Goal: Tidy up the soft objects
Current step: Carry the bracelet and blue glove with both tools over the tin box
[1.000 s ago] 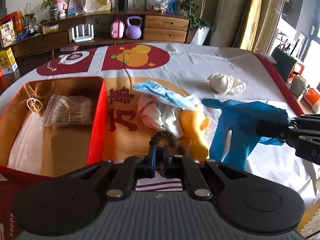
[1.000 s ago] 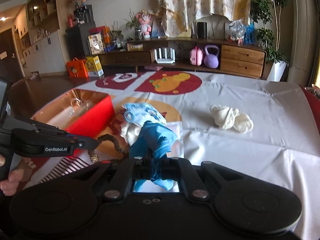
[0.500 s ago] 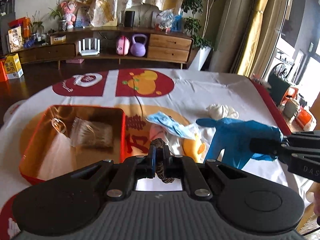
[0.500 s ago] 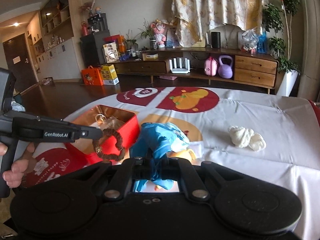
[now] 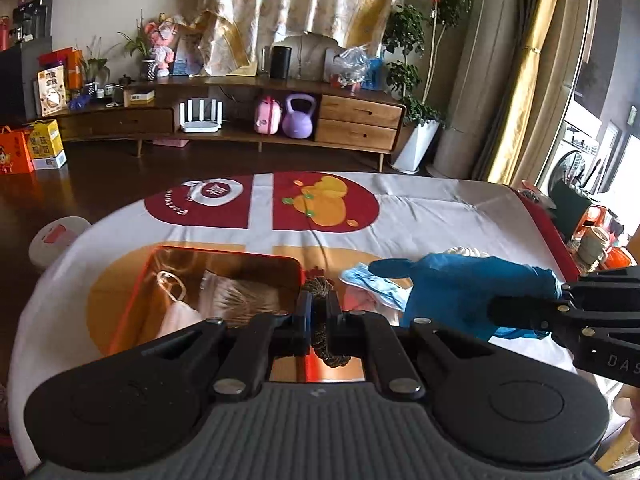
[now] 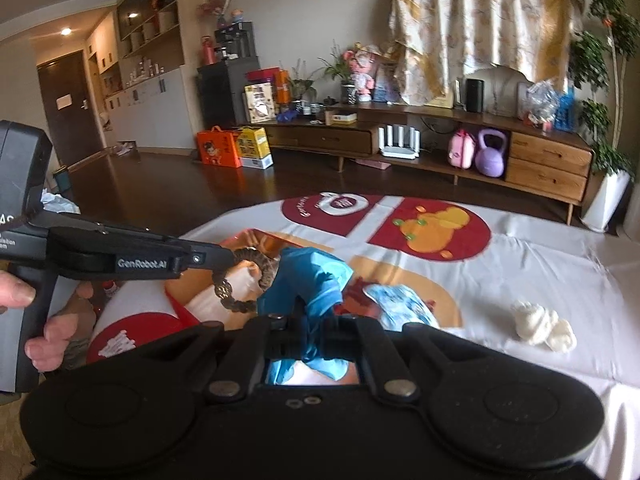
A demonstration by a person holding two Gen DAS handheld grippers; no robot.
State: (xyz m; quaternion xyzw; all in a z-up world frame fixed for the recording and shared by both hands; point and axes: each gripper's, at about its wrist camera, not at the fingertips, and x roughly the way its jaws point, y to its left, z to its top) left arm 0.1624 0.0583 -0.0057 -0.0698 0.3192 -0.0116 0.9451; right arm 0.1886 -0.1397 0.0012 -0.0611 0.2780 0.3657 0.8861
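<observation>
My left gripper [image 5: 318, 312] is shut on a brown hair scrunchie [image 5: 320, 286] and holds it in the air over the right edge of the red tin box [image 5: 132, 300]; the scrunchie also shows in the right wrist view [image 6: 240, 280]. My right gripper [image 6: 316, 332] is shut on a blue rubber glove [image 6: 308, 280] and holds it above the table; the glove also shows at the right of the left wrist view [image 5: 460, 284]. The box holds a white mask and a bag of cotton swabs [image 5: 236, 296].
A light blue face mask [image 6: 400, 304] lies on a small pile beside the box. A cream sock bundle [image 6: 540, 324] lies at the right on the white tablecloth [image 6: 540, 260]. A sideboard stands behind the table.
Both grippers have risen from the table with their loads. The left one has moved left with the scrunchie, to over the box's right edge. The right one followed with the glove.
</observation>
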